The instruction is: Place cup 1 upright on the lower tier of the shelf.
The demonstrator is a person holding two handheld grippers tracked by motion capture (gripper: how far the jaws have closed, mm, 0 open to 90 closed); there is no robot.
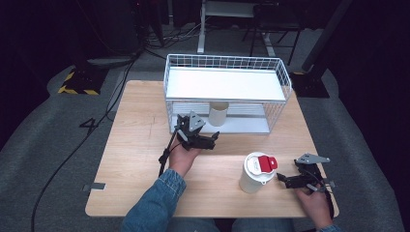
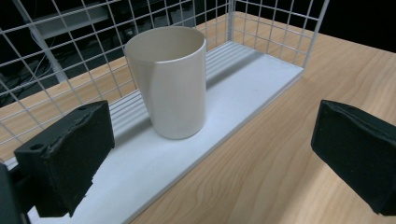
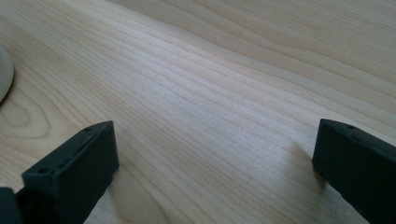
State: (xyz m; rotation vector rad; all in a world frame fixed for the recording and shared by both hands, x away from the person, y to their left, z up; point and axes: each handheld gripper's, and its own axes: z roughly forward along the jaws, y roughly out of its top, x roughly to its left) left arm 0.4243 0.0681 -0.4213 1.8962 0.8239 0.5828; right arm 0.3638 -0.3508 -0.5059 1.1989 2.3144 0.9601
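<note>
A cream cup [image 1: 218, 114] [image 2: 173, 79] stands upright on the lower white shelf [image 2: 252, 84] of a white wire rack [image 1: 227, 60]. My left gripper [image 1: 212, 137] [image 2: 219, 158] hovers just in front of that shelf, open, with the cup a short way beyond its jaws and nothing between them. A white tub with a red flap on its lid [image 1: 256, 171] stands on the wooden table [image 1: 140, 145] near the front. My right gripper [image 1: 283, 180] [image 3: 215, 172] rests low over the table just right of the tub, open and empty. The tub's rounded edge [image 3: 3, 74] shows at the left of the right gripper view.
The rack has an upper white shelf [image 1: 222, 84] above the cup and wire walls at its back and sides. Bare wood lies left of the rack and along the front edge. Cables trail on the grey floor [image 1: 58, 140] to the left.
</note>
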